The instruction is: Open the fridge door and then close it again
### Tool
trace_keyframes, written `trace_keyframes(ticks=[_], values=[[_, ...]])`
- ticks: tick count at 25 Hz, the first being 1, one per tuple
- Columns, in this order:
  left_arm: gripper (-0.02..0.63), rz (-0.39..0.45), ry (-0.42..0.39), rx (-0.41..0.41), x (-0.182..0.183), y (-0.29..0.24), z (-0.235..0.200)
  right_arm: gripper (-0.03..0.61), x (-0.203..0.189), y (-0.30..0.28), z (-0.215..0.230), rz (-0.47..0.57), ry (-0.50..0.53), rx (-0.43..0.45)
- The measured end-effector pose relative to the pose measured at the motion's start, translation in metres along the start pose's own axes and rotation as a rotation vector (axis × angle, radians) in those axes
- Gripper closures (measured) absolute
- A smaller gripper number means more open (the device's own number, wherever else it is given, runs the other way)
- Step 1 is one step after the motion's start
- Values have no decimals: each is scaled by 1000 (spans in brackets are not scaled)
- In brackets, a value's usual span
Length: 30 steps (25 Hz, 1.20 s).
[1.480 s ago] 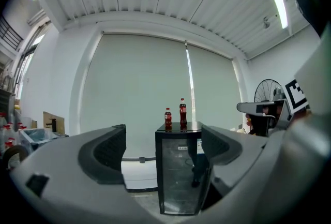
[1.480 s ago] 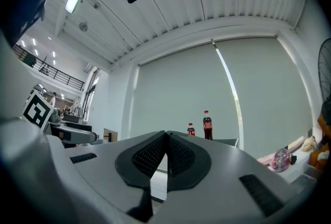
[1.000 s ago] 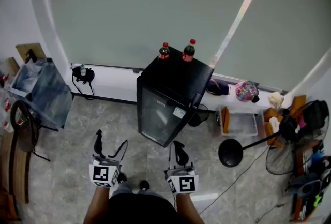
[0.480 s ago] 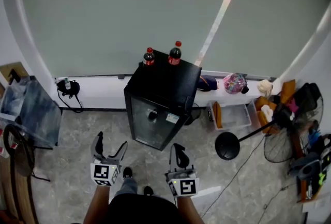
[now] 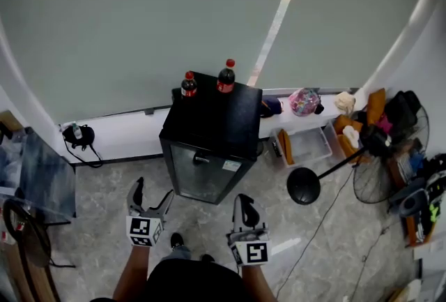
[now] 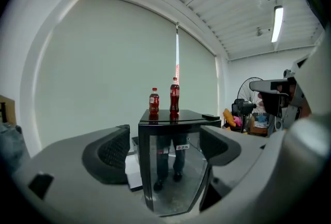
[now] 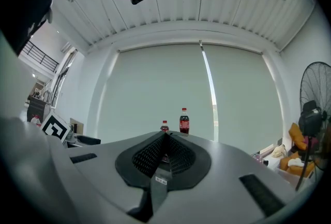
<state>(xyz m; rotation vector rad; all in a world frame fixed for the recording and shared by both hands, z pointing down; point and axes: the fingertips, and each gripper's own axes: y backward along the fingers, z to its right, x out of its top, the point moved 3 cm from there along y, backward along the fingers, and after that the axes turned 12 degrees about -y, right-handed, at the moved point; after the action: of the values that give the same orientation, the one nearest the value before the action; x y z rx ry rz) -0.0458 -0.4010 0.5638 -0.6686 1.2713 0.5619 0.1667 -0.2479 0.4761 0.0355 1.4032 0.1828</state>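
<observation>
scene: we stand on the grey floor (image 5: 97, 224) facing a small black fridge (image 5: 209, 130), which is backed against a white ledge (image 5: 118, 133) under a drawn pale blind (image 5: 139, 14).
fridge: it stands upright and shows corner-on from the head view. in the left gripper view the fridge (image 6: 176, 166) fills the middle of the frame.
fridge door: the glass fridge door (image 5: 202, 178) sits flush with the cabinet, closed. in the left gripper view its pane mirrors a person's legs.
on top: 2 red-capped dark bottles stand upright near the back edge. the shorter bottle (image 5: 188, 84) is left of the taller bottle (image 5: 225, 77), close to it but not touching.
left tongs: we hold the left tongs (image 5: 152, 194) low in front of the door, short of it. the jaws are spread wide and grip nothing, and the fridge shows through the gap beyond them.
right tongs: the right tongs (image 5: 245, 206) are level with the left pair, also short of the door. the jaws are pressed together with the ribbed pads meeting and nothing between them. both bottles show just above the tips in the right gripper view.
right side: a clear bin (image 5: 306, 146) lies on the floor just beside the fridge. a standing fan (image 5: 373, 185) is further right, well apart from the fridge.
</observation>
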Motion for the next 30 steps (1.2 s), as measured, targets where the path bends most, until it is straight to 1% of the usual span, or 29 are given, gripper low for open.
trace_keyframes(ticks=[8,10,14,18,21,24,27,30], values=[[199,-58,3,-85,-30,-39,-14,569,-4,-13,2,-4,12,-80],[201,-73,8,-104,-38,-47,-17,569,-9,-14,3,-20,1,-104],[204,-102,-8,-140,-52,-63,-20,569,-18,-15,7,-63,2,-151],[204,-137,-50,-171,-70,-77,-22,569,-14,-24,2,-52,1,-162],[206,-162,-59,-198,-86,-89,-22,569,-14,-27,4,-63,13,-185],[207,-194,-80,-225,-103,-102,-23,569,-11,-28,4,-45,25,-197],[210,-235,-76,-256,-122,-114,-26,569,-11,-28,5,-22,52,-202],[215,-286,-64,-280,-143,-128,-30,569,-13,-27,9,-33,57,-224]])
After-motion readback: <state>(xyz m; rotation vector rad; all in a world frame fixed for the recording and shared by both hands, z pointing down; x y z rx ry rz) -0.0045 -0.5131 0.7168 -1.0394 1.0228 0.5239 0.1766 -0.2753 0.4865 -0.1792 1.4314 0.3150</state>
